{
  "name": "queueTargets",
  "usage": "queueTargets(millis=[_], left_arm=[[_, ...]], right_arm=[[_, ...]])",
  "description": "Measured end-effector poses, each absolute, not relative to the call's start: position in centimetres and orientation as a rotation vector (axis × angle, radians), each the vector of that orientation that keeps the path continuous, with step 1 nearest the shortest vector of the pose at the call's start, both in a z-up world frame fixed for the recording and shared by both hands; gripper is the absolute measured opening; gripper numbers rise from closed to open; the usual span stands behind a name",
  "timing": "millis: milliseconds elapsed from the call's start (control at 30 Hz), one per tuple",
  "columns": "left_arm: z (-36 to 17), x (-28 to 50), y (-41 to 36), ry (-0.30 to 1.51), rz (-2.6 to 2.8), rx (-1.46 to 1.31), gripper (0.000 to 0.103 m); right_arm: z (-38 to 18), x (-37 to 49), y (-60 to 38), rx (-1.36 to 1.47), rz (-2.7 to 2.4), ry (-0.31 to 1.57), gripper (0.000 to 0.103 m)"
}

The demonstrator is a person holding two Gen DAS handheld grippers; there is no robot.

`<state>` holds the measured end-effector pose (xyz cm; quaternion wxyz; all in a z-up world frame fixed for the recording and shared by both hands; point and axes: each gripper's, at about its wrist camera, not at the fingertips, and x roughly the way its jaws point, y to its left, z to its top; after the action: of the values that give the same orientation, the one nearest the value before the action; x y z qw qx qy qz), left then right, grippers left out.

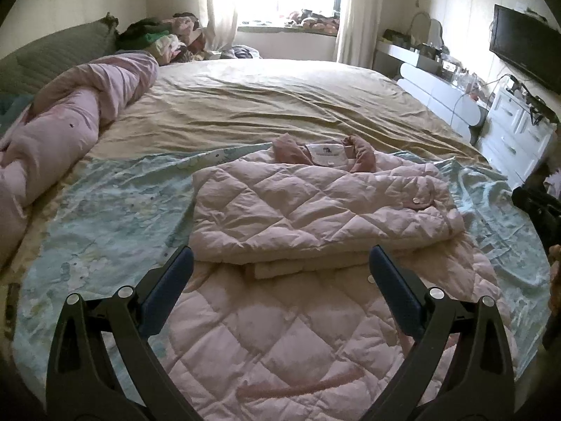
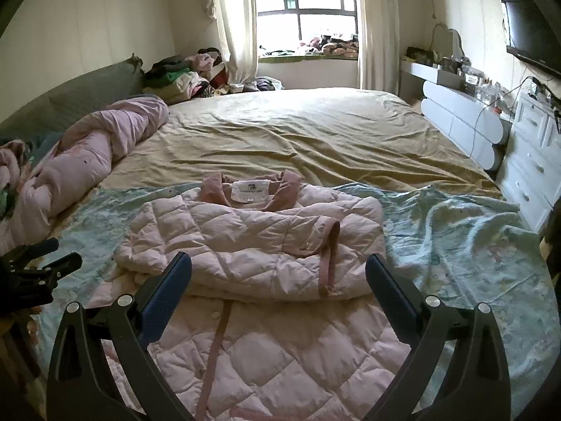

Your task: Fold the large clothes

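A wide bed (image 1: 266,105) under a tan sheet fills both views, with a pale blue printed sheet (image 1: 115,217) across its near part. On that sheet lies the pink quilted coat (image 1: 301,210), its upper part folded into a thick bundle, collar and label toward the window, the lower part still flat toward the cameras. A rolled pink duvet (image 1: 70,119) lies along the bed's left side. The left gripper (image 1: 280,263) and right gripper (image 2: 278,266) both hover over the coat, jaws spread wide, holding nothing. Only the right wrist view shows the coat's darker pink trim strip (image 2: 328,263) clearly, and the left gripper's black frame at its left edge. The coat's hem is cut off below.
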<state>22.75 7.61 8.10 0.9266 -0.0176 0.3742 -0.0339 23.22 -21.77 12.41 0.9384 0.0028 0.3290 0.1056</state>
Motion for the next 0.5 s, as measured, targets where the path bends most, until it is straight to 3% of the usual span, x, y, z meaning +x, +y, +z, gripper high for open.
queueTargets(millis=[500], left_arm=[[9.5,19.2,6.9,0.737,-0.074,-0.033,0.094]], right_arm=[[14.0,19.1,-23.1,-0.015,0.219,0.634,0.099]])
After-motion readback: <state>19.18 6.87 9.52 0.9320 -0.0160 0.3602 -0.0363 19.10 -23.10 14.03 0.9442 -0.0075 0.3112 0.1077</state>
